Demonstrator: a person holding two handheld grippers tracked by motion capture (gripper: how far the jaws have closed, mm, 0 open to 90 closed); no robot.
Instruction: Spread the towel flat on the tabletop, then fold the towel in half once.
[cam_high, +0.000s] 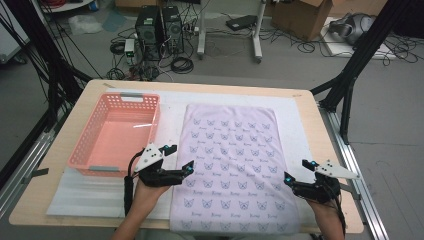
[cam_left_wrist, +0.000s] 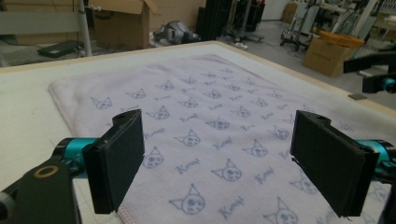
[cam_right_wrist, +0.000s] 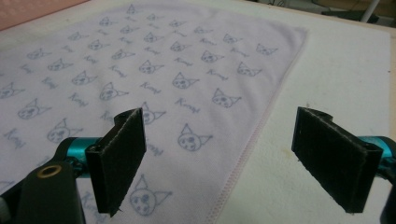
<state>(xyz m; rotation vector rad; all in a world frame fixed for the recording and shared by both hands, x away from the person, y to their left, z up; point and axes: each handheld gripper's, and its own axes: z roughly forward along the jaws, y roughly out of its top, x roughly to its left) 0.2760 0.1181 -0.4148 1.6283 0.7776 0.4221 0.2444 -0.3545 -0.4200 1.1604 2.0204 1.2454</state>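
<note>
the towel (cam_high: 232, 167) is lying flat on the table (cam_high: 320, 135), spread out lengthwise from the far middle right down to the near edge, pale lilac with little blue cat faces printed all over it. it sits on a white mat (cam_high: 295, 125) that covers most of the tabletop. looks smooth from up high, no folds that we can see.

our left gripper (cam_high: 190, 167) is hovering at the towel's left edge, near side, jaws wide apart with nothing between them. in the left gripper view the towel (cam_left_wrist: 210, 121) stretches away under the two black pads (cam_left_wrist: 119, 158) and its hem runs just below the left one. no cloth pinched there.

our right gripper (cam_high: 288, 178) is at the towel's right edge, also near side, jaws spread wide and holding nothing. in the right gripper view the towel's stitched hem (cam_right_wrist: 247, 149) runs between the pads (cam_right_wrist: 119, 156), with printed cloth (cam_right_wrist: 140, 70) on the left and bare mat (cam_right_wrist: 336, 65) on the right.

left of the towel there's a pink basket (cam_high: 85, 145) on the table, just beside the left gripper. past the far edge of the table we see computer towers (cam_high: 159, 30), cables and a cardboard box (cam_high: 305, 17) on the floor.
</note>
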